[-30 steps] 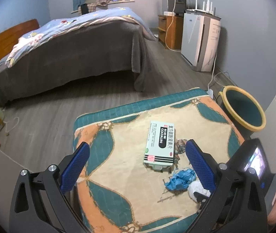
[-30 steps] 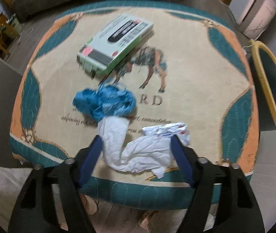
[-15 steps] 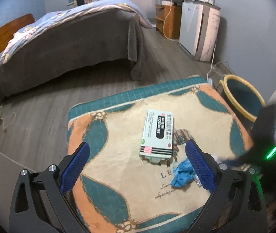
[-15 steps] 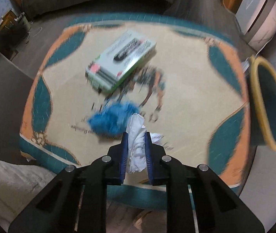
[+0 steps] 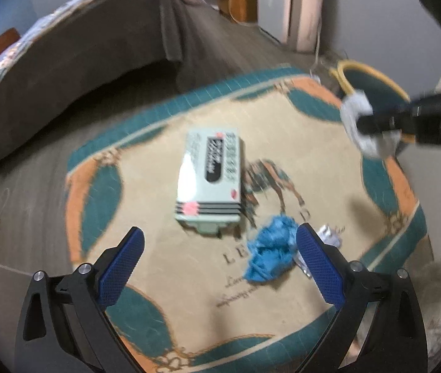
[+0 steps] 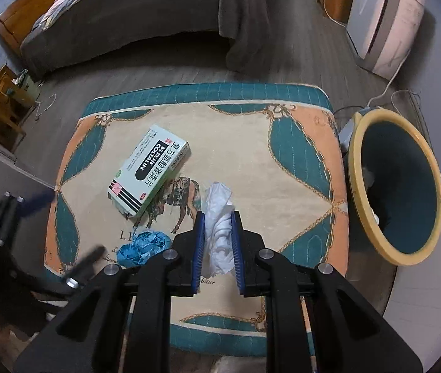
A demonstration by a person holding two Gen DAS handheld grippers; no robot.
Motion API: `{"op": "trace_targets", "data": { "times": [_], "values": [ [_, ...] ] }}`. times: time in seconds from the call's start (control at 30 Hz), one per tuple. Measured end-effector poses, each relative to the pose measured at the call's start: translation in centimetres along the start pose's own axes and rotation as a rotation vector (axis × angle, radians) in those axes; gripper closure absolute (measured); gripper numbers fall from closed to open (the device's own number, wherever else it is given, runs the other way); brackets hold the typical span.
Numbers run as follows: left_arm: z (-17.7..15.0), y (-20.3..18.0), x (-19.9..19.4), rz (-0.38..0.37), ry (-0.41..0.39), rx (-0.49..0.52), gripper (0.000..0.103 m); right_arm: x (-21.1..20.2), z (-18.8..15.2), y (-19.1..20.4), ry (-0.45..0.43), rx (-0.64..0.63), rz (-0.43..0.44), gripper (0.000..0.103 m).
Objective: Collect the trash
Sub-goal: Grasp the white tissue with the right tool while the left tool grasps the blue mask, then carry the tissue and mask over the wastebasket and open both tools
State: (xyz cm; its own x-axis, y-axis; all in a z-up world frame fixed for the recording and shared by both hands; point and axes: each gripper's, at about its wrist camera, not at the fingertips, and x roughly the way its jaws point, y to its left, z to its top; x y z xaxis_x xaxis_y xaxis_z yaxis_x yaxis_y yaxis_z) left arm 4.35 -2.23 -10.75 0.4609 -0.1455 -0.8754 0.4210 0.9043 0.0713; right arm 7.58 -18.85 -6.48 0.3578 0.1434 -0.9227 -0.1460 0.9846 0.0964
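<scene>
Tissue: white crumpled wad (image 6: 219, 227), pinched betw. my right gripper (image 6: 217, 217) pads, both pads pressing its sides; clear of the cushion, wad sticks out past the tips toward 12 o'clock.
Right grip, seen from left cam: same wad (image 5: 358, 115) at approx. 2 o'clock, clamped in dark fingers, over the bin's near rim.
Left gripper: (image 5: 220, 247) fingers spread wide, nothing betw. them; I see it hanging over the near part of the cushion. Frame blurred.
Blue wad: crumpled blue material (image 5: 271, 248) on cushion, just inside my left gripper's right finger (image 5: 318, 267); contact w/ pad – can't tell. In right cam it lies at 9 o'clock of the closed pads (image 6: 144, 247).
Foil scrap: small silvery piece (image 5: 329, 236) just beside blue wad, partly hidden behind the right finger; type not legible.
Box: pale green medicine carton (image 6: 147, 171), "COLTALIN" print, flat on cushion, 11 o'clock from tissue, well apart from bin.
Cushion: square padded top (image 6: 298, 168), teal/orange border, horse motif at centre.
Bin: teal w/ yellow rim (image 6: 355, 168), on floor, touching or just beside cushion's 3 o'clock edge; small white scraps inside, low on wall.
Bkgd: bed (image 6: 121, 15) at 12 o'clock, white appliance (image 6: 385, 21) at 1 o'clock.
</scene>
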Motion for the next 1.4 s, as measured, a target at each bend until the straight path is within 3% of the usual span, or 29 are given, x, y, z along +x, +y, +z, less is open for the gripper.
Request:
{"op": "trace_targets", "data": {
  "times": [0.13, 0.23, 0.37, 0.7, 1.13, 1.4],
  "values": [
    [-0.6, -1.2, 1.7, -0.030, 0.052, 0.019, 0.011, 0.1, 0.0, -0.2, 0.001, 0.012, 0.004, 0.087],
    [-1.1, -2.1, 3.0, -0.075, 0.096, 0.025, 0.030, 0.0, 0.0, -0.3, -0.008, 0.022, 0.009, 0.087],
    [-1.7, -2.9, 4.8, -0.088, 0.146, 0.023, 0.037, -0.1, -0.2, -0.3, -0.011, 0.023, 0.019, 0.087],
    [-2.2, -4.1, 6.7, -0.112, 0.188, 0.056, 0.067, -0.3, 0.0, -1.4, -0.018, 0.049, 0.008, 0.087],
    [-0.8, -3.9, 5.3, -0.101, 0.120, 0.057, 0.071, -0.4, 0.0, -1.7, -0.024, 0.055, 0.003, 0.087],
    [0.4, -2.8, 1.7, -0.114, 0.019, 0.006, 0.071, -0.4, 0.2, -1.6, -0.028, 0.056, 0.002, 0.087]
  ]
}}
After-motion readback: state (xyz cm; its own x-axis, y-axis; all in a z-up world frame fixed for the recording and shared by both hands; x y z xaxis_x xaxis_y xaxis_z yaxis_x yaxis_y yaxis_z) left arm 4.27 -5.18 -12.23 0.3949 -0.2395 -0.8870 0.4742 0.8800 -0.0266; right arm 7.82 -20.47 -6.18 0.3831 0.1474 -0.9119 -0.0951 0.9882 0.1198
